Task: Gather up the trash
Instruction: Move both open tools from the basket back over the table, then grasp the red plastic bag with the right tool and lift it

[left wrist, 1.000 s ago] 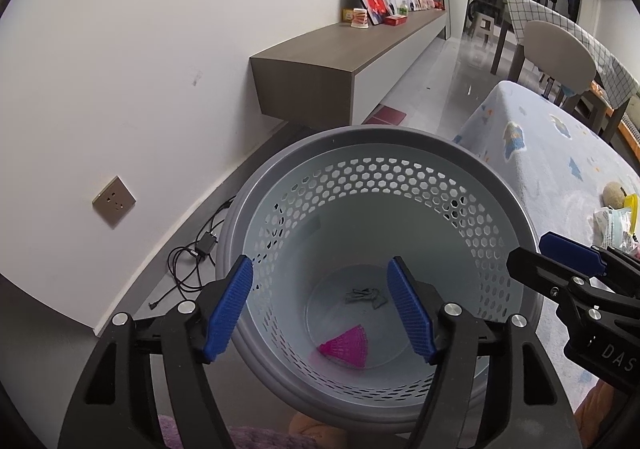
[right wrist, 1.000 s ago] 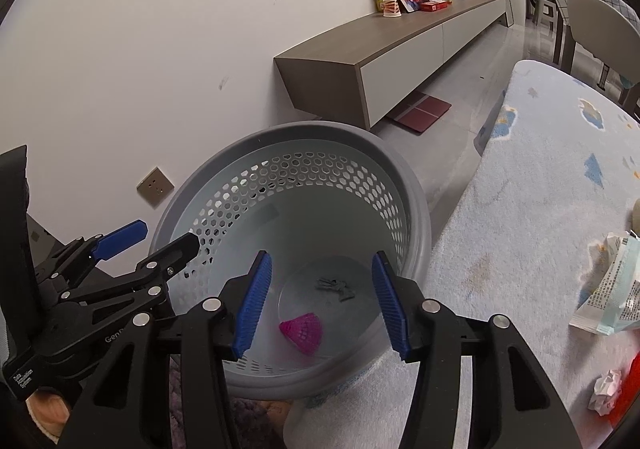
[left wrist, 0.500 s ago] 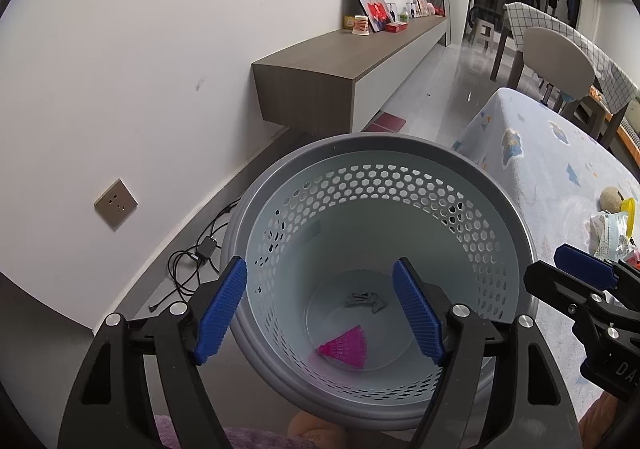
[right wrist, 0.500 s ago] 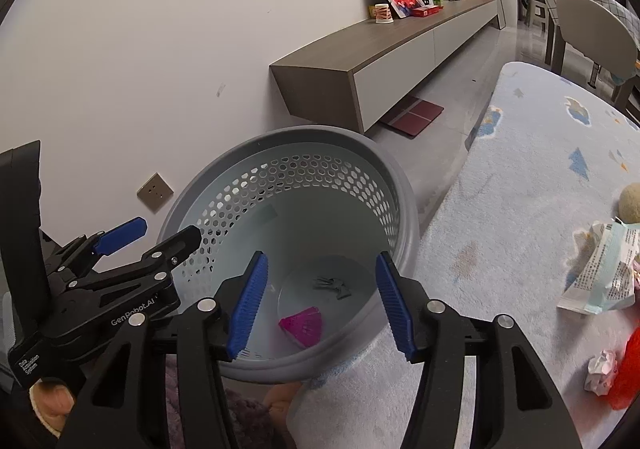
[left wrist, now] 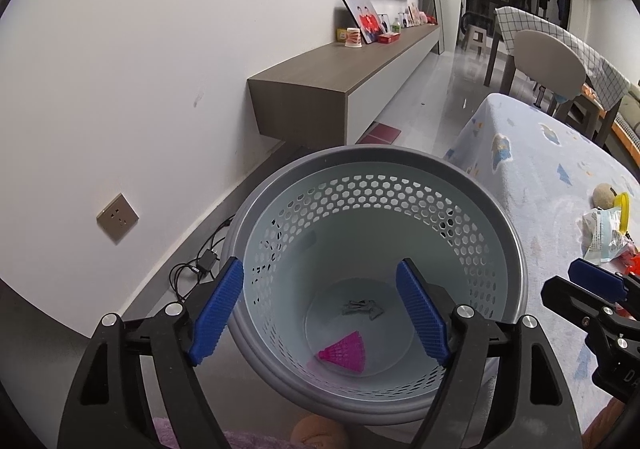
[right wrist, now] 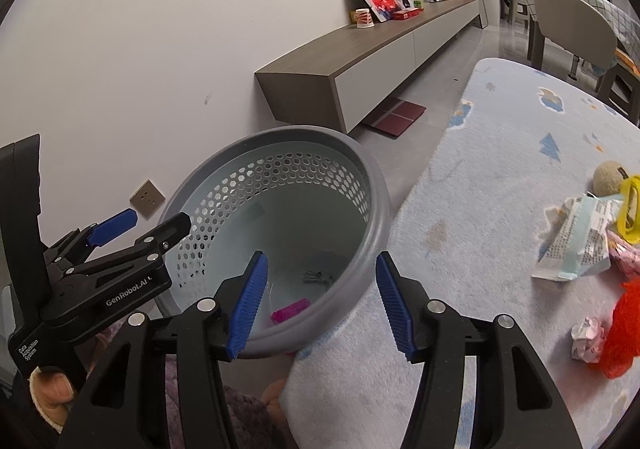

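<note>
Hovering over basket (left wrist: 496, 209): left gripper (left wrist: 320, 313) jaws just opening, wide, empty. Right gripper (right wrist: 320, 301) half-open, empty. Trash pile (right wrist: 580, 245) on rug (right wrist: 480, 169); swing right, approach paper ball (right wrist: 586, 337) low.

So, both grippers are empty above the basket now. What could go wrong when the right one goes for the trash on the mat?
1. The right gripper hangs just over the basket rim; a low swing may tip it.
2. The trash lies heaped: the packet, yellow ring and red net may snag together.
3. The crumpled paper is small and could slip out of the jaws.
</note>
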Available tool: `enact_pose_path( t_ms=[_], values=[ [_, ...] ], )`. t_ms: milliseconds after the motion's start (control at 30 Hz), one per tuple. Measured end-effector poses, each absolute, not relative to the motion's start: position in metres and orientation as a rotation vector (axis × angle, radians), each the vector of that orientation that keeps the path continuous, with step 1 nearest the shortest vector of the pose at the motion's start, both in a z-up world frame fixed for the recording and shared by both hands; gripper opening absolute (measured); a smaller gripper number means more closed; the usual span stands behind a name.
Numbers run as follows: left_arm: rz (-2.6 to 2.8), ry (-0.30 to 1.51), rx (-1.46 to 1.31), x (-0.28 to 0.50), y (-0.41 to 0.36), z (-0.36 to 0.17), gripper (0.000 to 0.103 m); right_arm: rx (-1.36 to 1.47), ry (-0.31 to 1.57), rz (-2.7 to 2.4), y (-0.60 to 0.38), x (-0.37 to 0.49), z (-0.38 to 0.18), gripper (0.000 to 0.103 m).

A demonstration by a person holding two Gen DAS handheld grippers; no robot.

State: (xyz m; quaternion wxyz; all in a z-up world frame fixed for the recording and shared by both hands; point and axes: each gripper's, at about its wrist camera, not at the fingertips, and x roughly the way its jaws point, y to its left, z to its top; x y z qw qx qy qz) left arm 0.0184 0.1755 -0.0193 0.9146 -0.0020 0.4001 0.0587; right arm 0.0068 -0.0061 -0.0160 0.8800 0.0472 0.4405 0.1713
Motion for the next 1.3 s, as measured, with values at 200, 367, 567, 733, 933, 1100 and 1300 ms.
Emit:
enact_pose_path(
  t_ms=[200,367,567,733,933,1100,1300],
  values=[
    [0.103,0.808,0.006,0.014,0.169,-0.016,0.078,0.111,0.907,0.308,-0.021,-0.007,-0.011,0.055],
    [0.087,0.789,0.015,0.009,0.16,-0.012,0.079,0.126,0.89,0.27,-0.038,-0.022,-0.005,0.055],
    [0.058,0.783,0.02,0.002,0.148,-0.011,0.08,0.138,0.867,0.21,-0.058,-0.042,0.001,0.055],
    [0.024,0.77,0.025,-0.002,0.131,-0.008,0.08,0.143,0.866,0.165,-0.075,-0.057,0.0,0.055],
    [-0.022,0.762,0.036,-0.006,0.11,-0.007,0.081,0.15,0.861,0.096,-0.1,-0.073,-0.001,0.056],
    [-0.061,0.757,0.048,-0.009,0.093,-0.007,0.082,0.162,0.863,0.01,-0.13,-0.088,-0.005,0.057],
    [-0.095,0.751,0.052,-0.009,0.077,-0.006,0.084,0.183,0.871,-0.094,-0.165,-0.102,-0.01,0.057]
  ],
)
